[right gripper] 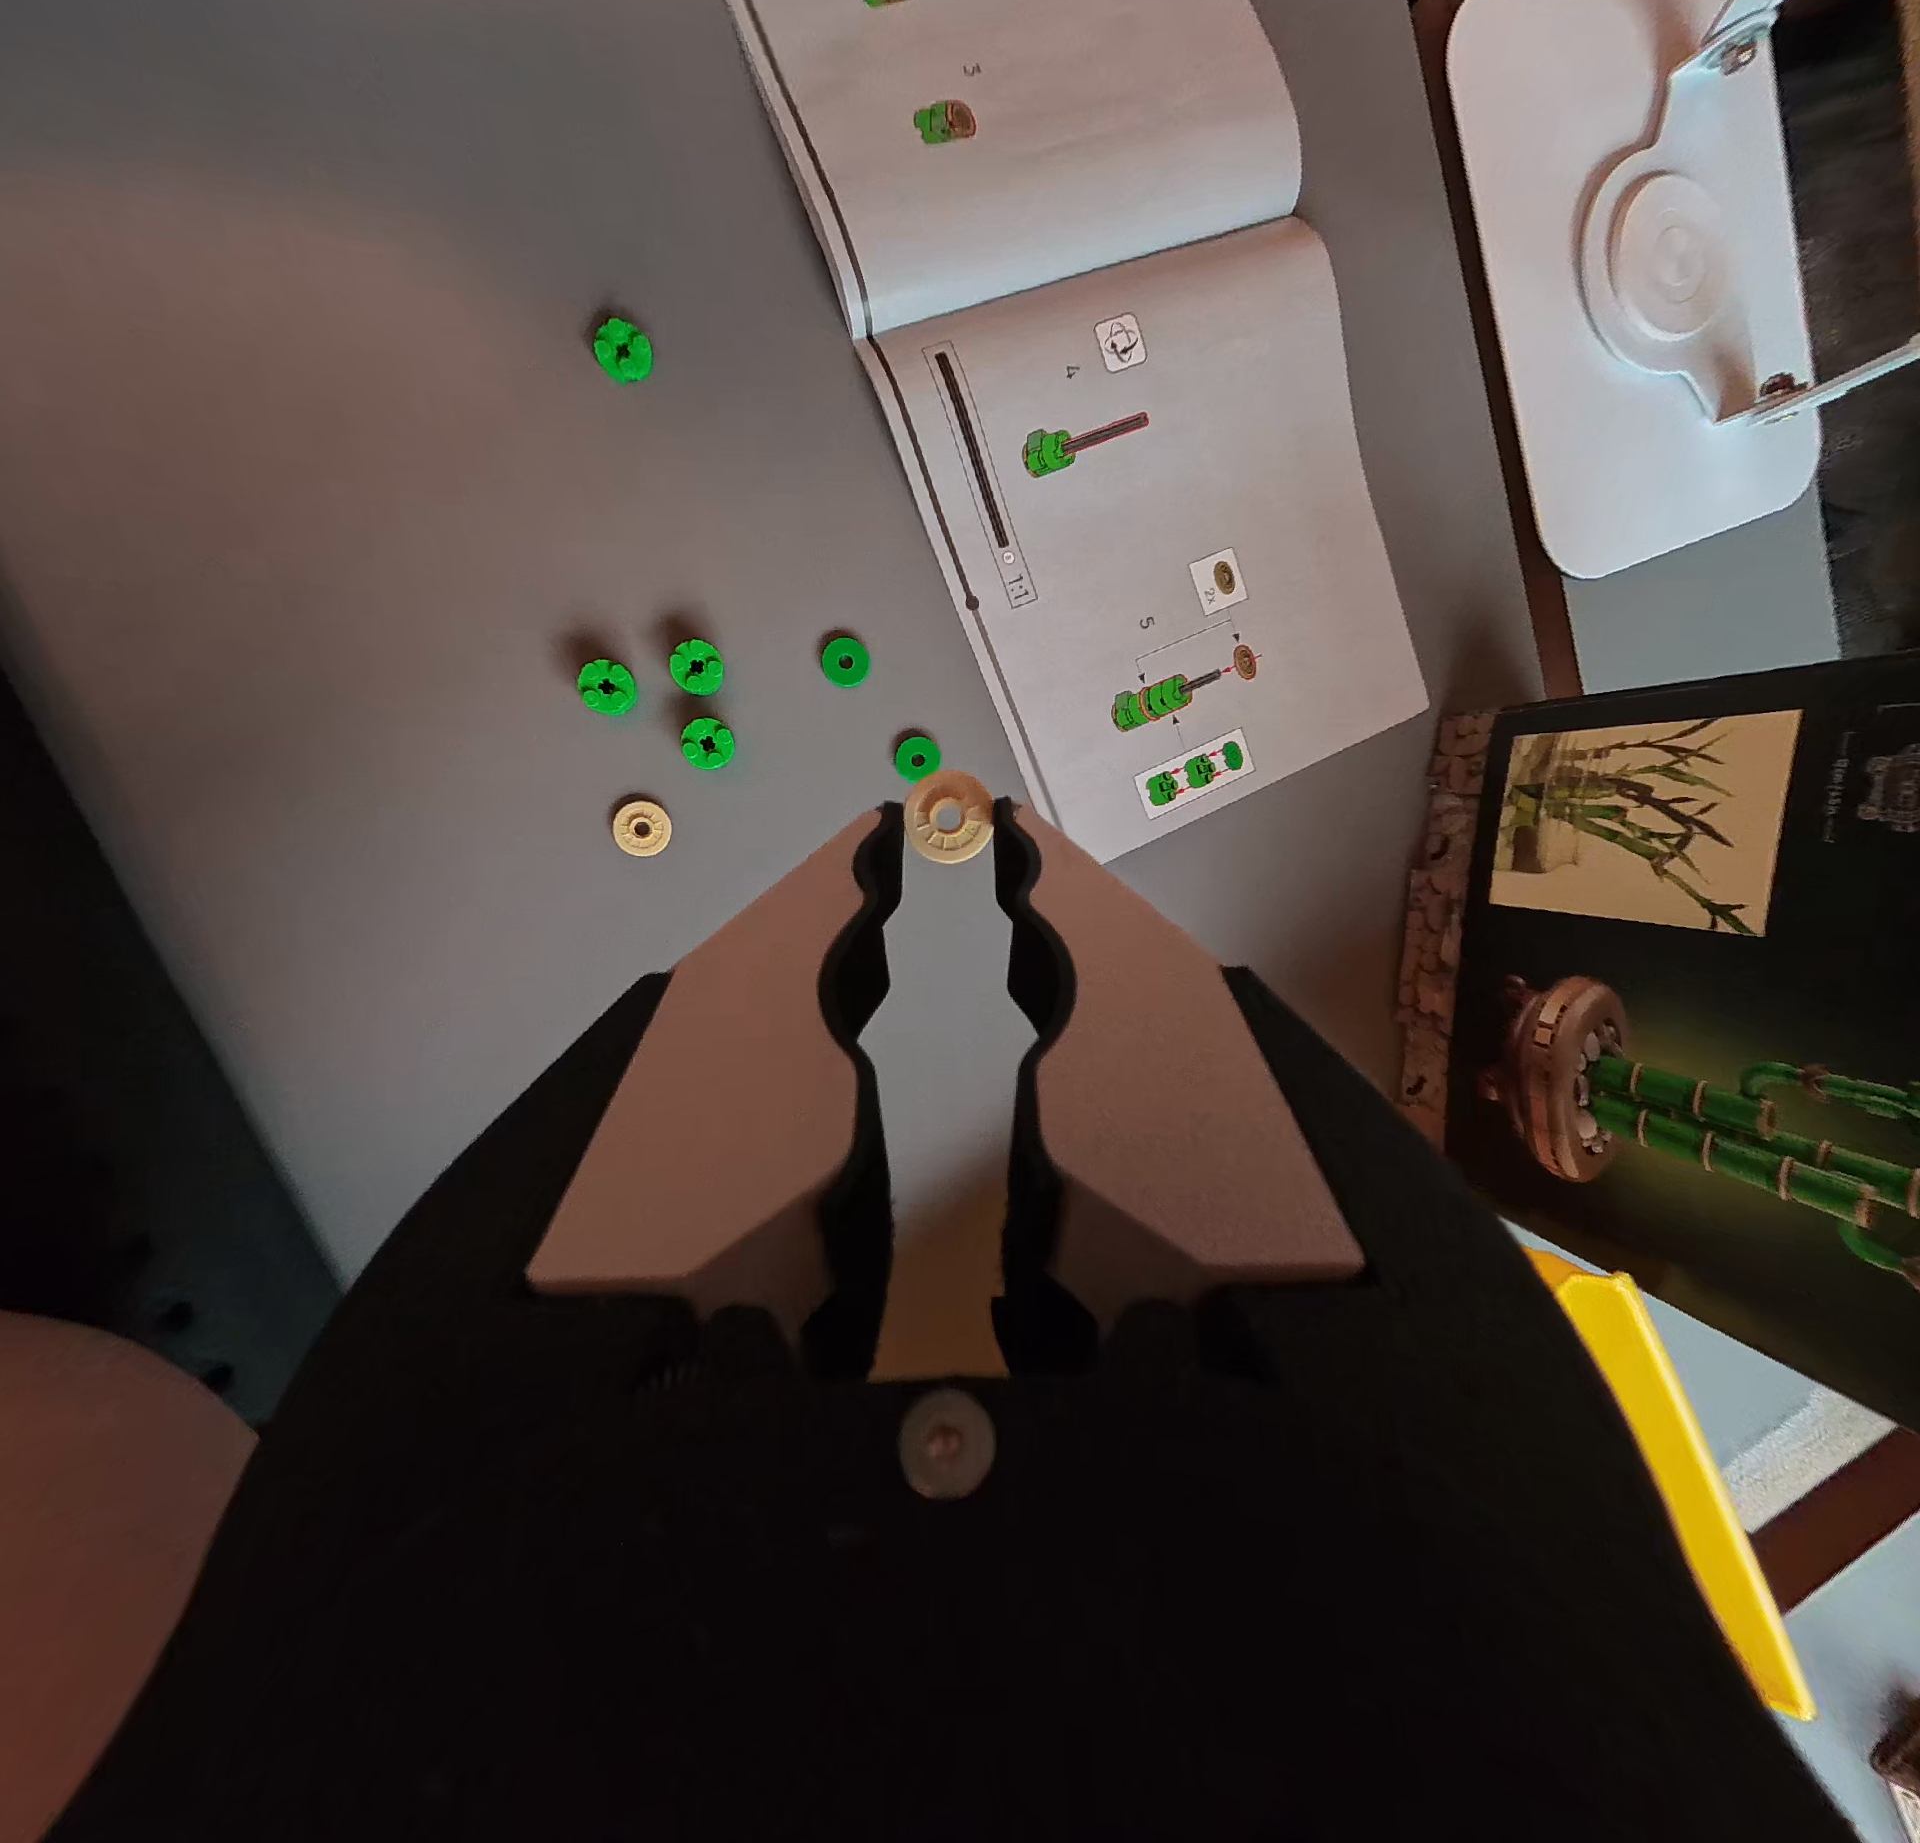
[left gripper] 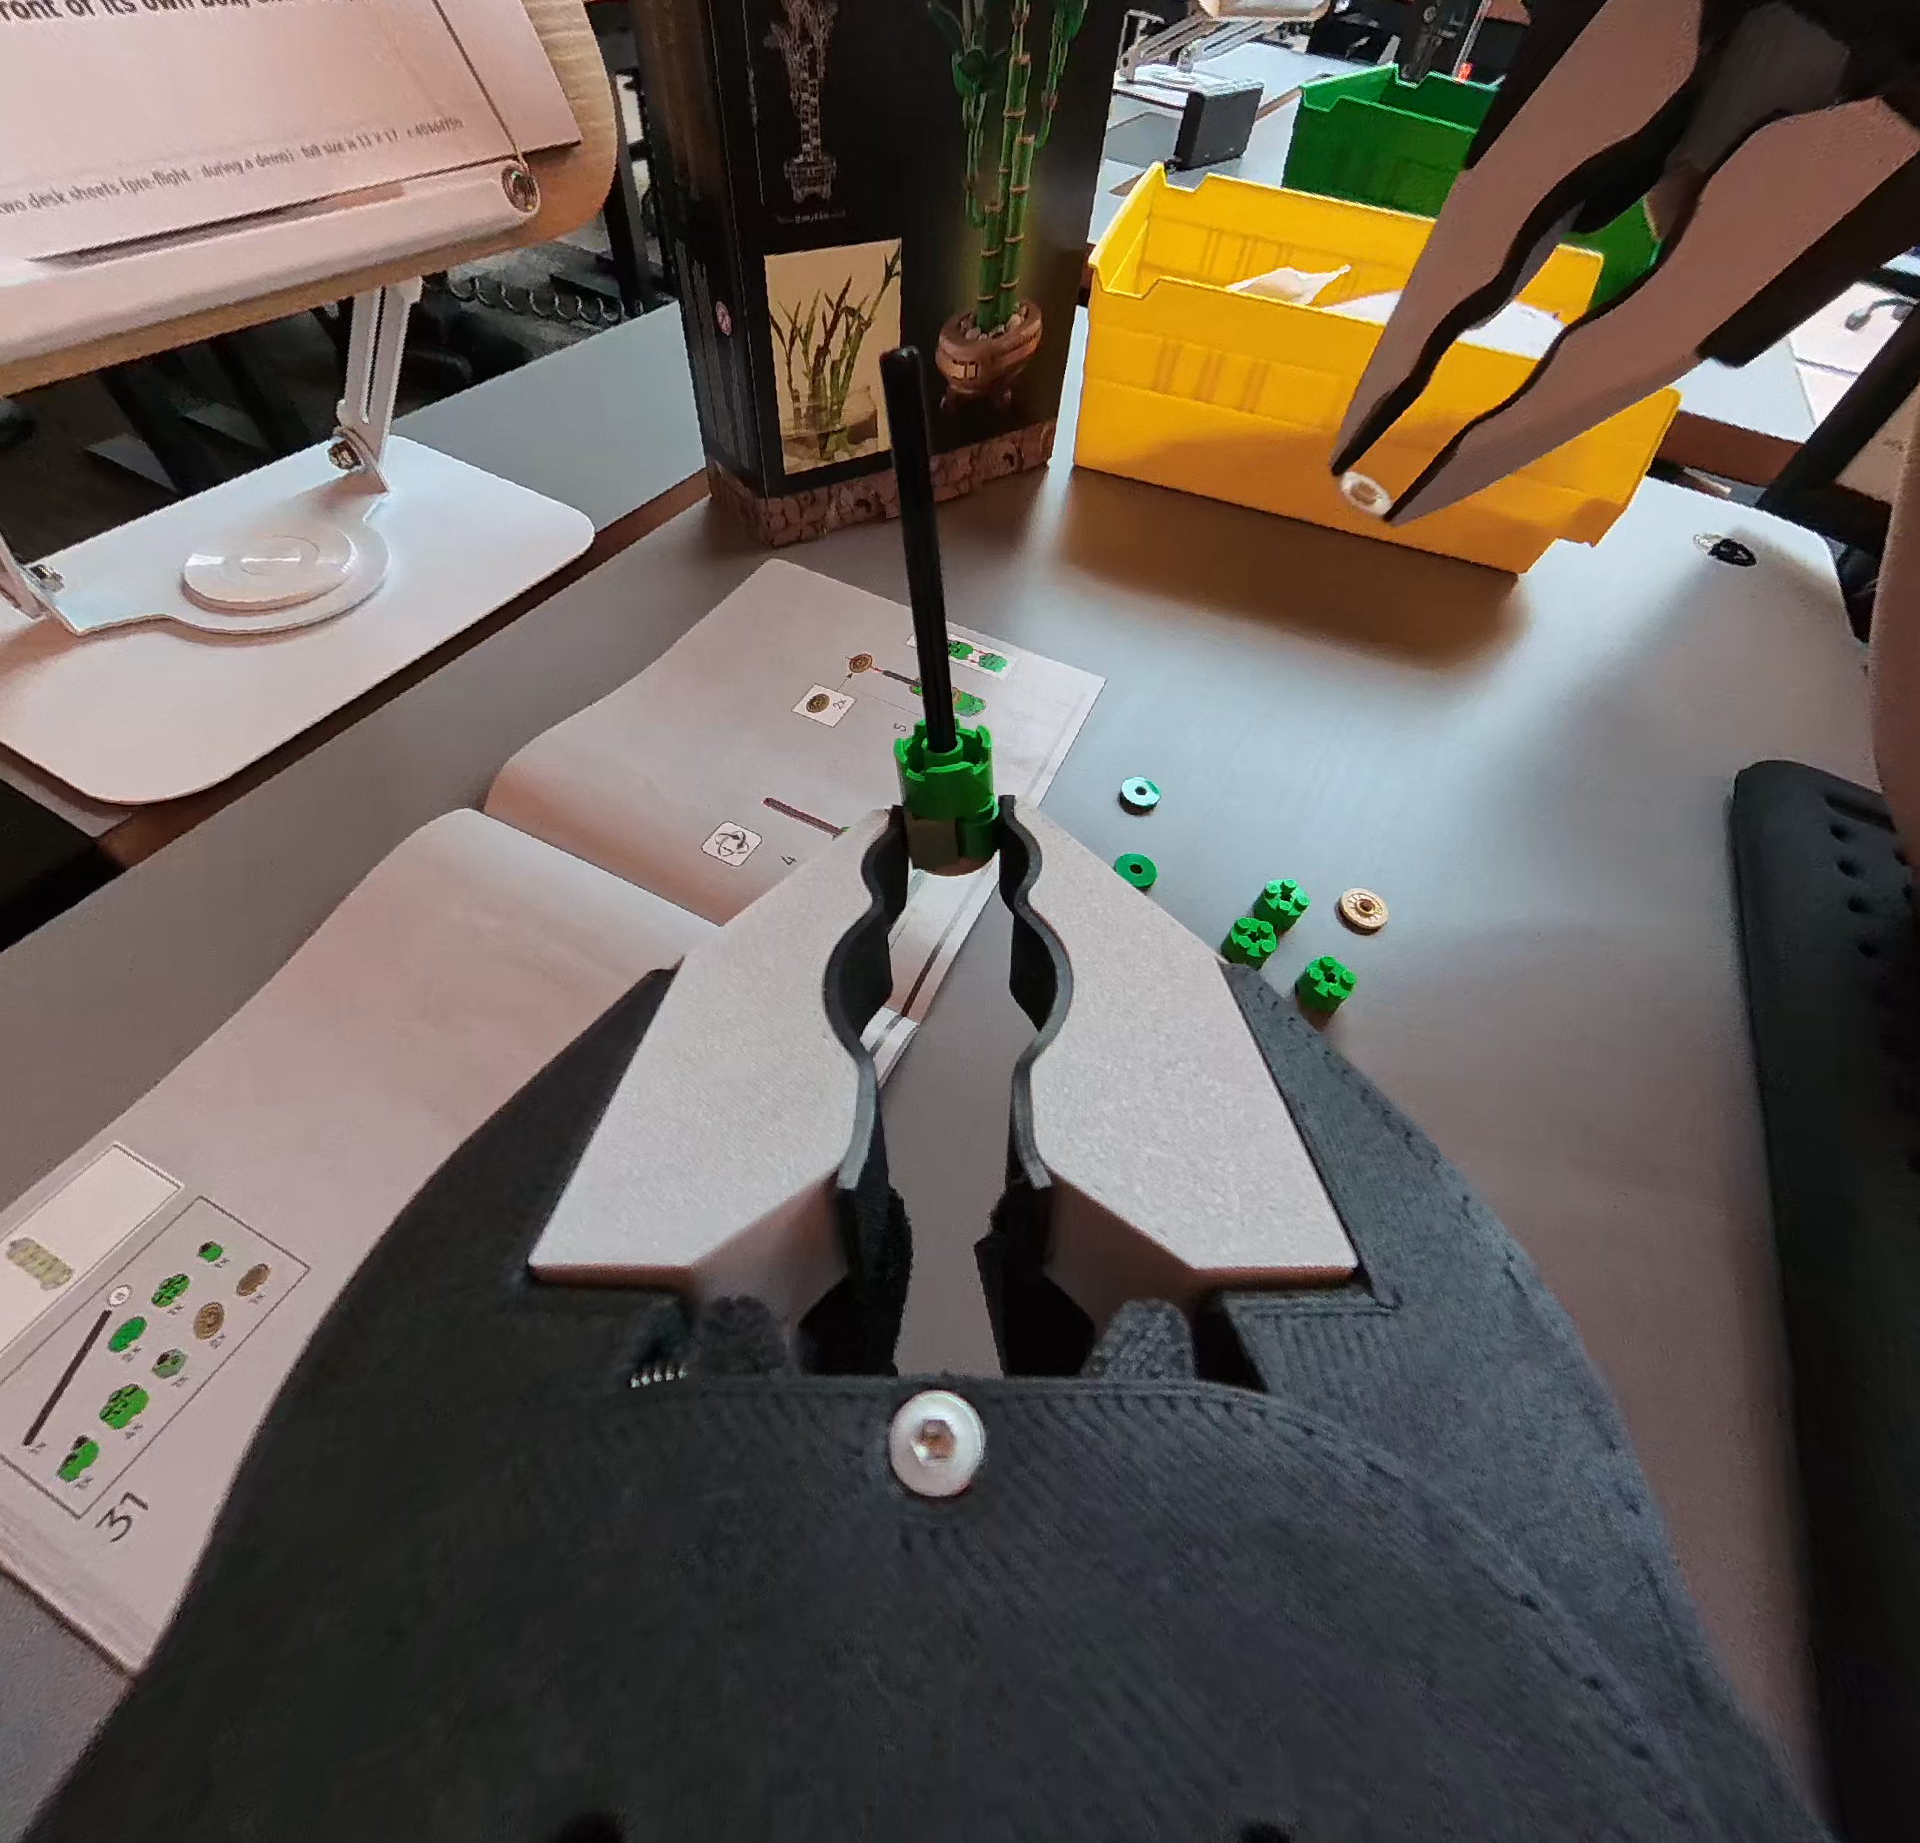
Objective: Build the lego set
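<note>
My left gripper (left gripper: 948, 825) is shut on a green round-brick stack (left gripper: 943, 791) with a long black axle (left gripper: 920, 557) standing up out of it, held above the open instruction booklet (left gripper: 644, 858). My right gripper (right gripper: 945, 819) is shut on a tan round tile with a hole (right gripper: 947, 817); in the left wrist view it (left gripper: 1363, 489) hangs high at the right, above the table. Loose on the grey table lie several green round bricks (right gripper: 696, 667), two flat green discs (right gripper: 844, 661) and another tan tile (right gripper: 641, 829).
A yellow bin (left gripper: 1247, 391) and a green bin (left gripper: 1371, 131) stand at the back right. The set's dark box (left gripper: 883, 235) stands behind the booklet. A white stand (left gripper: 260, 588) with a paper sheet is at the left. A black pad (left gripper: 1829, 1014) lies at the right. Tip to tip, the grippers are about 15 centimeters apart.
</note>
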`<state>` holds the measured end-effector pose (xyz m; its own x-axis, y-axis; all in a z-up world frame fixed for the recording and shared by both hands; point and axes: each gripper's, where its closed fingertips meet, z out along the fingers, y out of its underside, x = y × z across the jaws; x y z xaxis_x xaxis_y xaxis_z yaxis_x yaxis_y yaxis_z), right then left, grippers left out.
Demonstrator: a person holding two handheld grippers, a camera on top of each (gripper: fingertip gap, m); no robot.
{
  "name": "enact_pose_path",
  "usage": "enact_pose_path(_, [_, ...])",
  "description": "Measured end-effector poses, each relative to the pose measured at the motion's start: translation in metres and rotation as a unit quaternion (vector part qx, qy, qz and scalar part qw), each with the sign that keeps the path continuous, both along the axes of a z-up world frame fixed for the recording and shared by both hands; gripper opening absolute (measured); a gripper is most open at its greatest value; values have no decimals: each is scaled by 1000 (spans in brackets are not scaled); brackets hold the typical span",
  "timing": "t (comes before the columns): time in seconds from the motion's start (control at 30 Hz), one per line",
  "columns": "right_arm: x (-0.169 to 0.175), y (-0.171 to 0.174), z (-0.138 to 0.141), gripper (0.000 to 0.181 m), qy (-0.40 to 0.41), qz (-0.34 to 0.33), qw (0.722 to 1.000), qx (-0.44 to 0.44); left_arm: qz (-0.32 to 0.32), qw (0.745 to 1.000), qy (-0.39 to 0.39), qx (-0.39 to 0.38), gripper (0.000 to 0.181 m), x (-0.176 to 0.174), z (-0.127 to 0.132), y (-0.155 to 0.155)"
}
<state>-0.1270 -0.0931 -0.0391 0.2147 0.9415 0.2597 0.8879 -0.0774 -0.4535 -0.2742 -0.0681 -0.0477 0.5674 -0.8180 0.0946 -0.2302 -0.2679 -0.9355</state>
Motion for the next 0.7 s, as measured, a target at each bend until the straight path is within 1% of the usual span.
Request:
enact_pose_path(0.13, [-15,-14,19,17,34,33,999,18,0,1000,6,-11,15,1,-3,-1])
enact_pose_path(0.2, [-26,-19,26,17,21,59,998,17,-6,1000,14,-6,15,2,-4,-2])
enact_pose_path(0.27, [-40,-21,38,17,0,94,996,6,-24,1000,5,-1,15,9,0,-6])
enact_pose_path(0.37, [-74,-21,71,17,10,154,988,-21,-36,999,-7,-8,15,13,3,-10])
enact_pose_path(0.5, [-110,-19,111,17,-8,209,977,-37,-30,1000,3,4,15,9,6,-10])
enact_pose_path(0.6, [-132,-19,128,16,-22,227,971,-64,-31,999,1,17,15,8,11,-12])
enact_pose_path(0.7, [-145,-14,133,17,-42,229,969,-82,-31,999,4,26,15,7,14,-13])
